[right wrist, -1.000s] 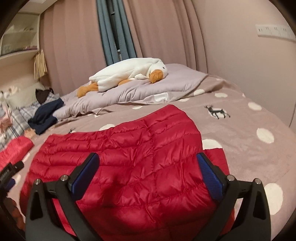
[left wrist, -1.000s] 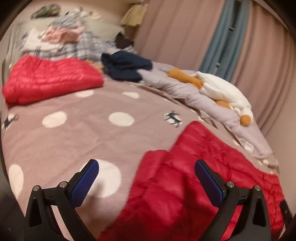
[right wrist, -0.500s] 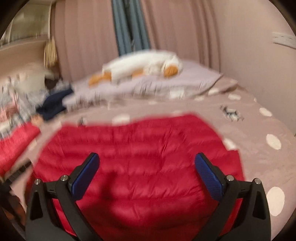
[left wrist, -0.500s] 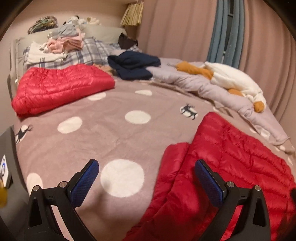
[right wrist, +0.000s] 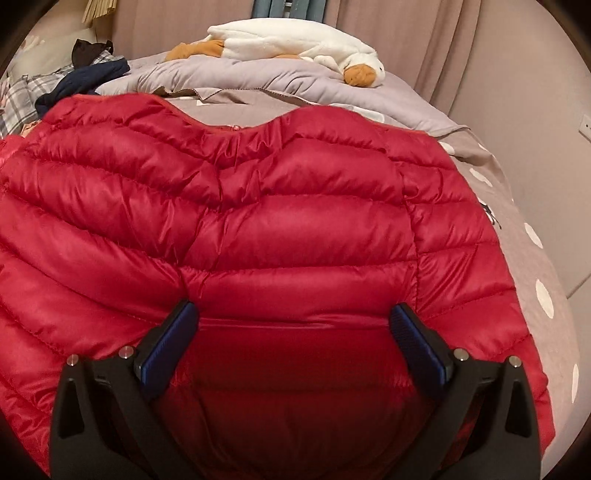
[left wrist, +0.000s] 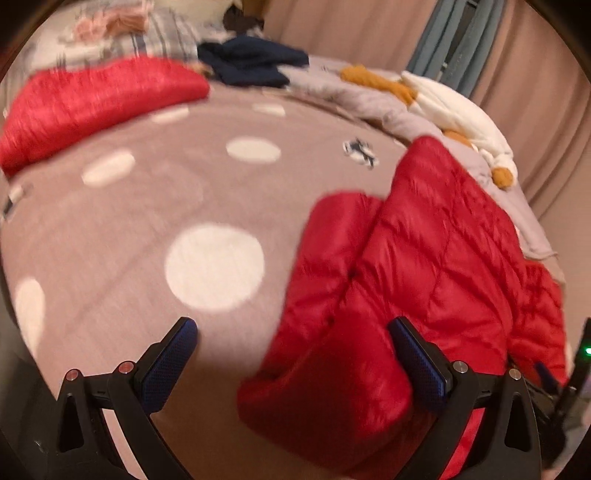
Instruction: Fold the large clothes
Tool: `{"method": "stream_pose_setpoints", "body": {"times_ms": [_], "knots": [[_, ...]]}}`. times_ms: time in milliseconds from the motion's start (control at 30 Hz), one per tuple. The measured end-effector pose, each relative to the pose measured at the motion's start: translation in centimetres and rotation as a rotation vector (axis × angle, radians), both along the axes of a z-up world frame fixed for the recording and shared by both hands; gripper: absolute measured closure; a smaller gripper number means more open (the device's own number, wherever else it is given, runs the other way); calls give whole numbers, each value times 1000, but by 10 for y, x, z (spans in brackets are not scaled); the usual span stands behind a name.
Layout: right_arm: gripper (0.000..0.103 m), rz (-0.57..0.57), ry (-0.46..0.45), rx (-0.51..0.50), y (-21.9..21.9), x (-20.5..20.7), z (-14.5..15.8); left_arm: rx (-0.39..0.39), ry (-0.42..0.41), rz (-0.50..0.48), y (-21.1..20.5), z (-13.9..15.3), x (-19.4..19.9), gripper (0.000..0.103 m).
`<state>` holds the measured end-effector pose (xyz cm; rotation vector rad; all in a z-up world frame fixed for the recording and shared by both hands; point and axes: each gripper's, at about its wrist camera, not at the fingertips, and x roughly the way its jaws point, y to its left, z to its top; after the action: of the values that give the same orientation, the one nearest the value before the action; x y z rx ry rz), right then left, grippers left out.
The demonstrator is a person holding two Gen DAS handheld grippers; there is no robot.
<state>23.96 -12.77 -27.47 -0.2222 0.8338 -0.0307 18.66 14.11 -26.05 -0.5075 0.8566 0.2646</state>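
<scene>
Bed, items listed left to right.

Left wrist view:
- Folded red jacket (left wrist: 99,103): far left, lying on the bedspread near the head of the bed; blurred.
- Pile of plaid and pink clothes (left wrist: 147,33): behind the folded jacket; detail lost to blur.
- Dark navy garment (left wrist: 255,62): crumpled, just beyond the folded jacket's right end.
- Bedspread (left wrist: 129,236): mauve with white dots and a small deer print; bare under the left finger.
- Left gripper (left wrist: 293,339): jaws spread wide, holding nothing. Its left pad sits over bare bedspread; its right pad sits over the edge of the red down jacket.
- Red down jacket (left wrist: 436,258): spread on the right half of the bed, one sleeve lying alongside the body and reaching toward the camera.
- Grey duvet (left wrist: 373,99): bunched along the far side.
- White plush goose (left wrist: 454,110): lying on the duvet, orange feet and bill showing.

Right wrist view:
- Red down jacket (right wrist: 258,221): fills most of the frame, quilted side up, collar notch at the far edge.
- Right gripper (right wrist: 295,325): jaws spread wide, nothing clamped. Both pads straddle the near hem; whether they touch the fabric cannot be told.
- White plush goose (right wrist: 295,40): on the duvet beyond the collar.
- Curtain (right wrist: 406,33): pale, behind the bed.
</scene>
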Motion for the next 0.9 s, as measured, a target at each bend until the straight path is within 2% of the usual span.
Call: {"method": "stream_pose_setpoints", "body": {"times_ms": [100,133,233,433,500,600,700,767,900], "knots": [[0,-3,-23,-17,3,-3,1,-99,6,25,5,-8,-10,1],[0,-4,-41,-15,2,-5,3,-94,1,26,3,-8,-12,1],[0,-10,-103,12,3,-18,6,-6,13,5,-11,-6,-12,1],[1,-58,-197,192,-26,-46,26,25,20,-2,-28,-9,-19,1],[0,-103,-253,243,-41,-61,37,12,23,-22,-31,-9,-20,1],[0,-216,-305,250,-65,-80,50,-72,27,-64,-33,-13,-23,1],[0,-313,-292,307,-95,-89,52,-76,26,-73,-37,-14,-22,1],[0,-360,-228,410,-120,-89,43,-99,29,-85,-37,-13,-21,1],[0,-492,-117,596,-152,-96,17,-245,18,-136,-34,-14,-19,1]]}}
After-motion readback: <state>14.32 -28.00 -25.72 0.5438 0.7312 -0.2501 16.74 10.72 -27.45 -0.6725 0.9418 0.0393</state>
